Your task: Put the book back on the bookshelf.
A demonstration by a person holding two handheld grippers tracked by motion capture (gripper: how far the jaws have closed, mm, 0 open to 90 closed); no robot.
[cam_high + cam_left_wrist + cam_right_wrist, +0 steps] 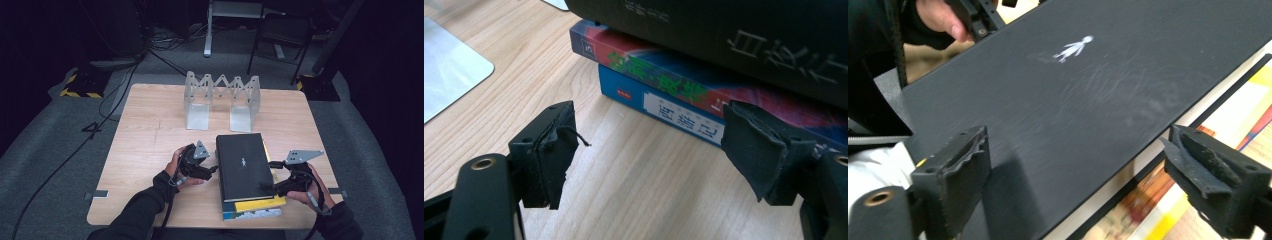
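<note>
High view: a stack of books sits on the wooden worktop (pixel 150 125) between both claws. Black hardcover (pixel 242 165) on top, a yellow book (pixel 262 202) under it, a blue-and-white one (pixel 250 214) at the bottom. Left claw (pixel 212 170) sits just beside the stack's left edge, right claw (pixel 267 187) at the near right corner of the black book. The bracketing looks like setup to lift the top book off. Metal expanding bookend rack (pixel 222 97) stands beyond both claws, two flat base plates facing the stack, likely the destination slot.

Left gripper view: left claw (pixel 649 150) is released, nothing between the jaws, and hangs low over bare worktop. Rubber pads (pixel 756 145) are torn and ragged, a loose thread showing on the other one. Straight ahead of the claw: glossy printed spines, a red-and-blue book (pixel 674 82) over a blue one with a white label (pixel 664 107), and the matte black book's spine (pixel 744 35) with embossed characters overhanging both. The low approach suggests it aims at the spine side.

Right gripper view: right claw (pixel 1075 175) is also released, gripping nothing. The black cover (pixel 1088 90) lies under and ahead of the jaws: flat, matte, fine scuffs, a small white figure printed on it. Its edge runs diagonally between the pads, so it looks lined up for an edge pinch. Colourful cover below shows to the claw's right. The other hand (pixel 940 17) is beyond the far edge.
</note>
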